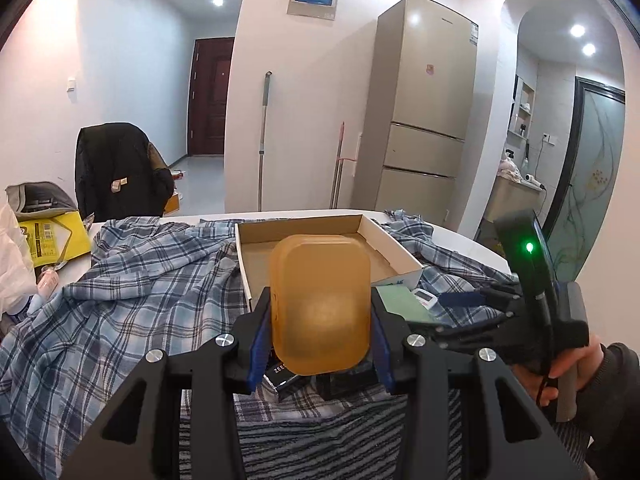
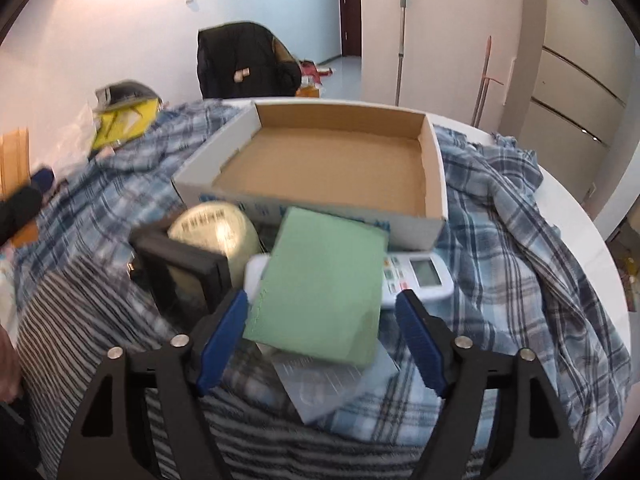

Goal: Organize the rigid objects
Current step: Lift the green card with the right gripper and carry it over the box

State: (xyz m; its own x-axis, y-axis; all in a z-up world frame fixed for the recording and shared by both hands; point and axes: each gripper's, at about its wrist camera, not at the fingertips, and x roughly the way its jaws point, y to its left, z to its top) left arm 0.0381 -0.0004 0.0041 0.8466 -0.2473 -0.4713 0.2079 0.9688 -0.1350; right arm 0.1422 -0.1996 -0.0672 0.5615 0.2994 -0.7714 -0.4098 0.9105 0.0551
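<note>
The left hand-held gripper (image 1: pixel 320 344) pinches a translucent amber rounded-rectangular box (image 1: pixel 319 304); the right (image 2: pixel 322 336) stands spread.

black item under the orange case (image 1: pixel 282 374): white letters "ZEE", the rest hidden.
fridge (image 1: pixel 424 100): small maker's mark near the top edge, too small to read.
cardboard box (image 2: pixel 280 210): blue print on the white front wall, blurred.
round cream container (image 2: pixel 214 226): printed characters on the lid, illegible.
</note>
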